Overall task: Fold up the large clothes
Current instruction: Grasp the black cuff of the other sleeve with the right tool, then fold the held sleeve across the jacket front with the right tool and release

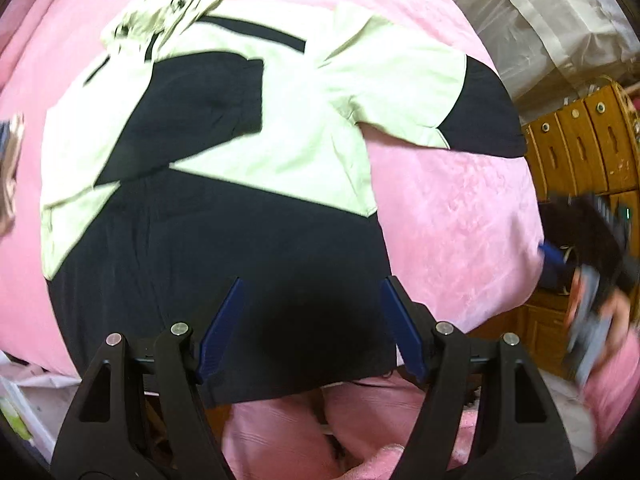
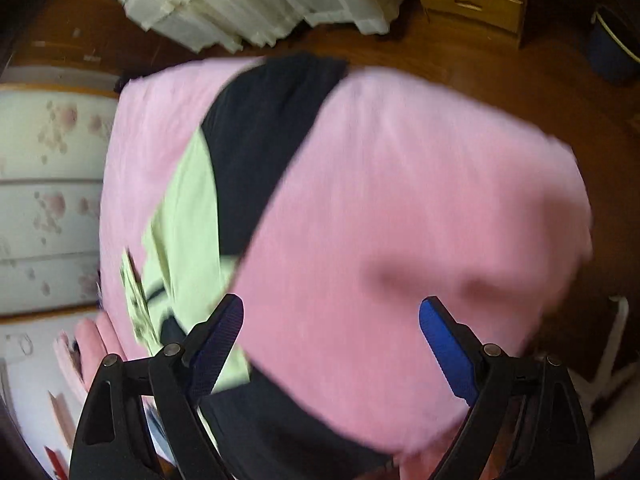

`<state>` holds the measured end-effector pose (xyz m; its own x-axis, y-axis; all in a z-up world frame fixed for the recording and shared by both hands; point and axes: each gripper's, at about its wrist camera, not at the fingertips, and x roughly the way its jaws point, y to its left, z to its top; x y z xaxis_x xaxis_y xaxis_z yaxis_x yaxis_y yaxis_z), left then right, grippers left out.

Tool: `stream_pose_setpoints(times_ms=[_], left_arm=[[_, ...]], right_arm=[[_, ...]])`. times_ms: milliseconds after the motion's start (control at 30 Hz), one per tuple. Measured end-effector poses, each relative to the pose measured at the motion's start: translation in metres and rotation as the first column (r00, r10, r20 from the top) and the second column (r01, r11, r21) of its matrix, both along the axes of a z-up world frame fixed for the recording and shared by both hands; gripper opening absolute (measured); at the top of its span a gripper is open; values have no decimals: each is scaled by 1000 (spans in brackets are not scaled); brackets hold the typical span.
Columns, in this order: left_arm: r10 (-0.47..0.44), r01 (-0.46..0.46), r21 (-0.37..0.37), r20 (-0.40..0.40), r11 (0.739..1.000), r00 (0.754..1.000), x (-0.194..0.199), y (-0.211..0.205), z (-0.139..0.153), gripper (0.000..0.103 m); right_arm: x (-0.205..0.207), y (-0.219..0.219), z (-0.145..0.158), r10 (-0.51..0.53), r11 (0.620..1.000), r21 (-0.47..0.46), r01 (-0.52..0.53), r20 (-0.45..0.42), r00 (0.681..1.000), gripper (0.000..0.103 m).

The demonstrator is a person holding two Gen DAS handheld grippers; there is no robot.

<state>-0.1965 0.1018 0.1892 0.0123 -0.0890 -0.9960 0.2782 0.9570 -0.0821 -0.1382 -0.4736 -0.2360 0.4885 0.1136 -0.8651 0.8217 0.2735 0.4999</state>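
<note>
Jacket (image 1: 224, 208) lies spread on bed (image 1: 448, 208), one sleeve folded in; your left hand-held gripper (image 1: 312, 328) and right hand-held gripper (image 2: 332, 344) wide, empty; most folds left.

My left tool (image 1: 312, 328) is matt black plastic with ribbed blue pads (image 1: 222, 330) and small shiny metal pins at its joints; my right tool (image 2: 332, 344) is made the same. Beneath them the shirt (image 1: 248, 152) is smooth, matt woven cloth in pale green and black. It lies on a pink blanket (image 1: 452, 208) with a soft, plush nap. Beside the blanket, the drawer unit (image 1: 580, 140) is glossy varnished wood, and the floor (image 2: 480, 64) is polished wood.
</note>
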Motion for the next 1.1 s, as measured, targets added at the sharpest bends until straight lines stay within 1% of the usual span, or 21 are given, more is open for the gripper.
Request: stream_pose_setpoints(times_ms=[33,67,167,233,300,367,433,467,500,533,567,600,633,667,767,800,867,900,933,1000,1100], left_arm=[[-5,5,19,2,1000,1000,2,2,5,68],[-2,2,33,0,999,1000,3,-5,1,68],[54,-51,78,-40,996,998,12,3,-3,68],[98,-92,92,-60,991,993,23,-12,-23,68],[145,-137,102,-74,985,987,28,-14,-37,68],[186,-176,105,-95,979,978,30,-9,-40,68],[187,-175,117,-100,978,977,48,-27,-79,68],[183,-170,133,-95,976,978,48,-24,-76,68],[182,-168,142,-90,975,979,57,-31,-95,68],[182,-167,153,-85,974,980,59,-31,-99,68],[184,-169,157,-83,973,979,65,-35,-112,68],[194,-179,162,-79,970,978,70,-36,-119,68],[200,-186,161,-75,969,977,78,-42,-137,68],[204,-191,158,-71,969,976,85,-47,-150,68],[205,-194,157,-55,968,977,91,-46,-155,68],[204,-195,155,-46,968,978,97,-50,-167,68],[205,-200,151,-15,968,979,100,-46,-161,68],[204,-201,149,-4,968,979,102,-45,-163,68],[203,-203,145,14,968,979,103,-43,-159,68],[207,-210,122,44,970,977,104,-35,-149,68],[229,-236,70,91,969,969,105,-20,-132,68]], right_arm=[[1,-15,-4,-46,999,14,46,28,999,88],[2,-29,-8,-96,995,28,94,57,994,87],[8,-57,-24,-196,980,63,191,91,976,81],[11,-72,-35,-242,968,94,234,86,967,74],[14,-82,-45,-284,953,134,273,72,956,70],[16,-84,-51,-300,948,140,288,79,951,67],[20,-97,-49,-286,955,110,277,80,955,65],[28,-98,-48,-281,957,96,273,80,956,62],[35,-100,-46,-282,957,94,273,94,955,47],[37,-102,-47,-284,956,115,271,111,952,32],[42,-104,-50,-285,952,146,268,113,952,30],[47,-106,-52,-288,950,158,268,117,951,23],[53,-109,-52,-289,950,158,268,129,949,14],[55,-107,-46,-285,952,158,262,152,946,13],[62,-102,-26,-285,953,172,248,244,927,9],[61,-99,-19,-292,951,189,246,277,916,9],[62,-84,-1,-301,942,258,213,375,877,8],[65,-76,8,-296,938,299,174,436,850,8],[66,-70,15,-283,939,317,135,483,829,7],[74,-44,45,-220,946,324,27,577,786,7],[90,-2,82,-119,948,299,-105,642,757,7]])
